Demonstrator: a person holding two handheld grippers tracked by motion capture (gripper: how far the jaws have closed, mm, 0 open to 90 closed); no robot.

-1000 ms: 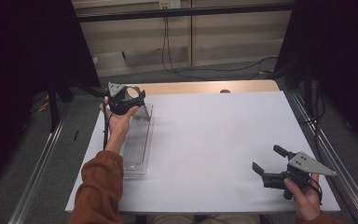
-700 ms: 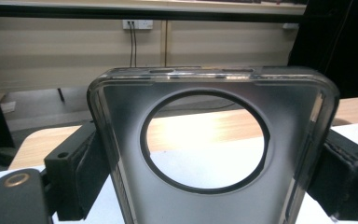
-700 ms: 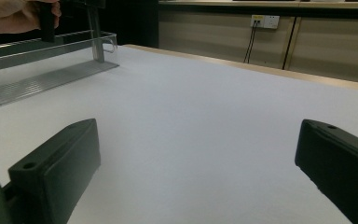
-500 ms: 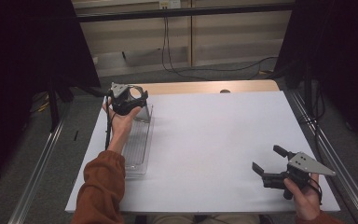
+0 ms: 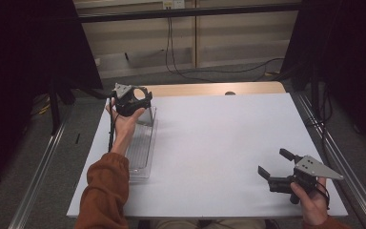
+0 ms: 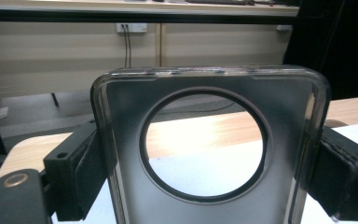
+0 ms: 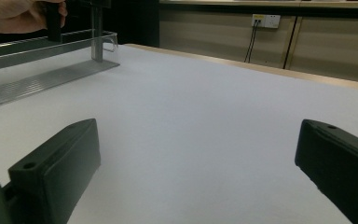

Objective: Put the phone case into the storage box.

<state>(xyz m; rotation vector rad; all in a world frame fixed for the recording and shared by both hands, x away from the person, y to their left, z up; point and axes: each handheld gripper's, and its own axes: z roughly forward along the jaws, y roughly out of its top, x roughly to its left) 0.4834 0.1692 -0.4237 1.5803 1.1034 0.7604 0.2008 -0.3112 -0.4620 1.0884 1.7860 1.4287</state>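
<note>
Two grippers, one tray and one case are seen on or over one white table [image 5: 219, 143]. At the left of the high view, the left gripper [image 5: 134, 101] is held up over the far end of the tray [image 5: 140, 157], which lies along the table's left edge, its long side running away from the person. The tray is clear plastic, long and narrow, with a ribbed floor and low walls. The case [image 6: 212, 154] is pinched by the left gripper, one jaw pressed on each of its long sides. It is held upright above the tray's far end; whether its lower edge touches the tray cannot be told. The case is a smoky, translucent shell with rounded corners and a raised rim, and one large round hole is cut through its upper part; the table and the wooden strip behind it are seen through that hole. In the right gripper view, the same case [image 7: 98, 32] is seen edge-on as a thin grey slab standing over the tray's end.

Farther right, the table's middle is bare. At the right near corner, the right gripper [image 5: 274, 164] is held low over the table, its jaws spread wide with nothing between them, well apart from the tray.
</note>
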